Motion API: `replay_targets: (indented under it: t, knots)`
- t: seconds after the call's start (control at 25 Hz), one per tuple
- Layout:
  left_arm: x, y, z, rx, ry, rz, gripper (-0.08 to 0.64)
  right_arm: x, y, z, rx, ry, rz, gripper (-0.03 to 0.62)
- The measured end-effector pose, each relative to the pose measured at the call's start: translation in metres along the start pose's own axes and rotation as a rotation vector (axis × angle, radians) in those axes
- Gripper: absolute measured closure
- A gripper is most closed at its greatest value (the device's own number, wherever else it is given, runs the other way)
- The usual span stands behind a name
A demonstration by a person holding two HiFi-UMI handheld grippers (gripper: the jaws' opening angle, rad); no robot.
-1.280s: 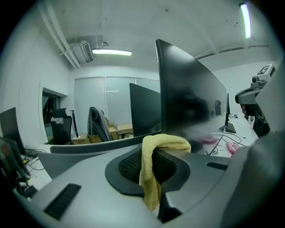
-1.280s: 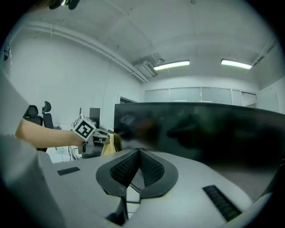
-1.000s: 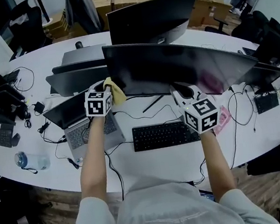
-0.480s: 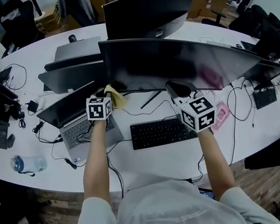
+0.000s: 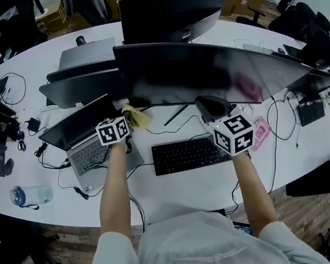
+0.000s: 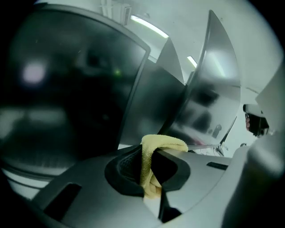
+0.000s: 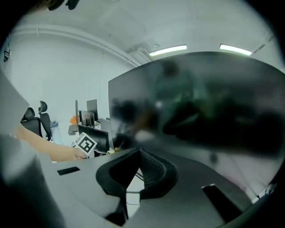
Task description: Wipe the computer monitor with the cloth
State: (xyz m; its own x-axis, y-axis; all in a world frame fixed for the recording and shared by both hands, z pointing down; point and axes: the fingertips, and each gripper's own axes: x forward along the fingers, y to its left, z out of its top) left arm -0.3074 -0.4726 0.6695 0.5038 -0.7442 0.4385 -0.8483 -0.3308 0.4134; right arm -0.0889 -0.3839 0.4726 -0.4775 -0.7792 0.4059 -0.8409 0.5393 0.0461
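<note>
A wide curved dark monitor (image 5: 205,70) stands across the middle of the white desk (image 5: 179,187). My left gripper (image 5: 127,118) is shut on a yellow cloth (image 5: 139,117), just below and in front of the screen's lower left corner. In the left gripper view the cloth (image 6: 162,142) is folded over and pinched between the jaws of the gripper (image 6: 149,156). My right gripper (image 5: 209,105) hovers under the screen's lower edge near its middle, above the keyboard. Its jaws (image 7: 136,153) are shut on nothing, and the monitor (image 7: 200,98) fills that view.
A black keyboard (image 5: 190,153) lies in front of the monitor, with an open laptop (image 5: 84,143) to its left. A second monitor (image 5: 174,10) stands behind. A water bottle (image 5: 30,194), several cables (image 5: 282,135) and a pink item (image 5: 259,134) lie on the desk.
My left gripper has drawn back down and slightly left from the screen's lower left corner, with the cloth still in it. The right gripper has barely moved.
</note>
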Motion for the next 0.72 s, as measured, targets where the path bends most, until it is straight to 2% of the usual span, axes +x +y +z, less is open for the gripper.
replay_targets:
  t: [0.44, 0.52, 0.72]
  knots:
    - [0.006, 0.0, -0.017, -0.645, -0.155, -0.178, 0.517, -0.019, -0.014, -0.019, 0.061, 0.026, -0.062, 0.565]
    - [0.008, -0.002, -0.02, -0.703, -0.171, -0.188, 0.517, -0.023, -0.012, -0.021, 0.068, 0.022, -0.07, 0.565]
    - [0.016, -0.018, -0.024, -0.778, -0.191, -0.214, 0.517, -0.033, -0.012, -0.026, 0.062, 0.023, -0.086, 0.565]
